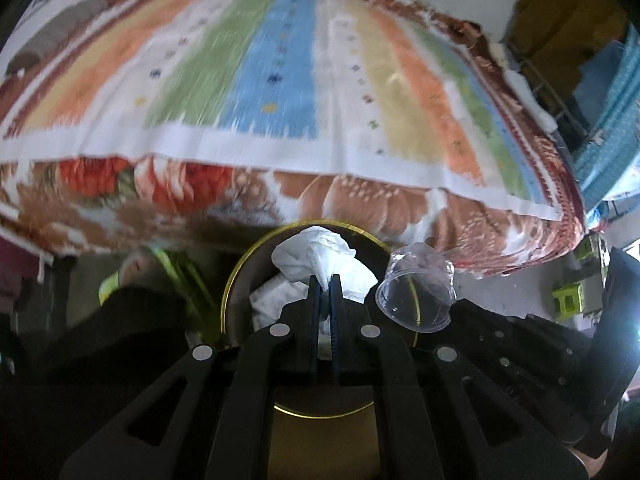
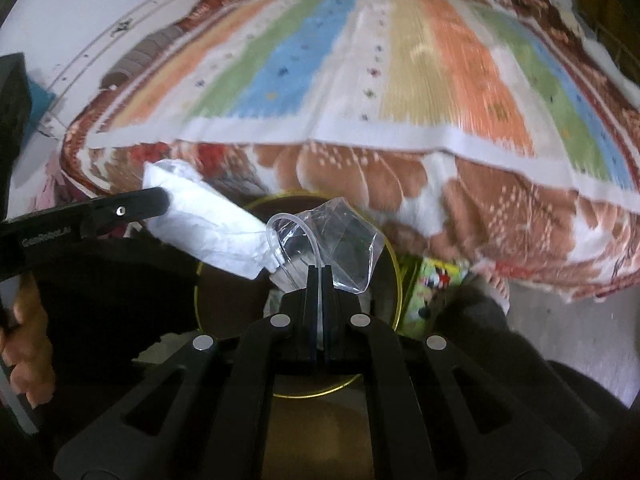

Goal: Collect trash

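Hovering both loads over the bin, trash about ready to drop.
bed: bed (image 1: 280,192) fills the background, soft brown-and-white floral blanket hanging over its edge; no trash visible on it, so pickup part looks done.
striped cover: striped cover (image 1: 272,72) lies flat on top, woven look, blue, green, orange, cream bands with a white border; blurred.
bin: bin (image 2: 394,276) is round, dark inside, thin gold rim, standing on the floor just in front of the bed, directly below both grippers; some white paper already lies inside.
tissue: crumpled tissue (image 1: 320,256) is white, soft, creased, bunched in a wad; held above the bin mouth so it falls in on release.
cup: clear plastic cup (image 2: 336,248) is thin, crushed, glossy, rolled rim toward the camera; hangs over the bin beside the tissue, close enough that I cannot tell if they touch.
left gripper: left gripper (image 1: 325,280) has its black fingers pressed together, pinching a fold of tissue.
right gripper: right gripper (image 2: 319,270) is clamped tight on the cup wall.
next: letting go should finish both; light stuff, may cling.
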Tool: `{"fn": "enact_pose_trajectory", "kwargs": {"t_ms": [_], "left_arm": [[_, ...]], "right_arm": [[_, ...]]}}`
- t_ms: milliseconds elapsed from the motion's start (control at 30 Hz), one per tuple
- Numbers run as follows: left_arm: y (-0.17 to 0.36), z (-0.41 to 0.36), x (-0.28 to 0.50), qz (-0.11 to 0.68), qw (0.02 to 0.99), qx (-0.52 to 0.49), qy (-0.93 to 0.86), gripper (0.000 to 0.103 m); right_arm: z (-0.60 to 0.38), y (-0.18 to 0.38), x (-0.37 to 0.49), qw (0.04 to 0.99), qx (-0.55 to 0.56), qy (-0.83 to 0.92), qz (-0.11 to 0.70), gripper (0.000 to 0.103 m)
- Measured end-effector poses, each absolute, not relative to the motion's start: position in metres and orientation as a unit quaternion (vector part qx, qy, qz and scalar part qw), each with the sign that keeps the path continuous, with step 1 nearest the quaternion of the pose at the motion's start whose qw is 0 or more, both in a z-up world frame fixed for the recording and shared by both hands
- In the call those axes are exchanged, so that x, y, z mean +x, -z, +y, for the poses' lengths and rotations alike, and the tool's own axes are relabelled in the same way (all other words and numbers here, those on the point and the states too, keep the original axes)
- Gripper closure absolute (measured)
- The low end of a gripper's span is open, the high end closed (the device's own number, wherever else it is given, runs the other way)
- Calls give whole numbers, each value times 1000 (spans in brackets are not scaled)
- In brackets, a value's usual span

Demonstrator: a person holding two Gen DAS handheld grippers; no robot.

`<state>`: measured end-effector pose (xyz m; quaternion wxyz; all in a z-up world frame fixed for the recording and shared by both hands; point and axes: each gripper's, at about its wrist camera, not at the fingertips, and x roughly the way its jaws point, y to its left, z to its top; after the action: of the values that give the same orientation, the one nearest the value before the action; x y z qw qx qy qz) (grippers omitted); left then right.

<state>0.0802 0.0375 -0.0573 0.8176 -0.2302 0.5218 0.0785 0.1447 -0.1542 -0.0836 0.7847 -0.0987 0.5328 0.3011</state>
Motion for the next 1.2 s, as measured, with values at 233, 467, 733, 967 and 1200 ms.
{"fn": "enact_pose_trajectory", "kwargs": {"t_ms": [233,467,733,967,1200], "left_arm": [[86,39,89,559,783,-257,-89,99],[95,52,92,563,770,-276,-118,59],[62,47,80,532,804,-252,-86,47],[29,32,42,487,850,-197,-28,23],[8,36,-10,437,885,-149,-57,6]], "right_arm": [[-148,119,158,756,-79,-283,585,102],[-141,135,167,749,-83,-262,603,80],[-151,107,156,764,-74,-285,574,70],[-186,59,125,805,-97,-308,498,47],[-231,23,82,838,-75,-324,433,11]]}}
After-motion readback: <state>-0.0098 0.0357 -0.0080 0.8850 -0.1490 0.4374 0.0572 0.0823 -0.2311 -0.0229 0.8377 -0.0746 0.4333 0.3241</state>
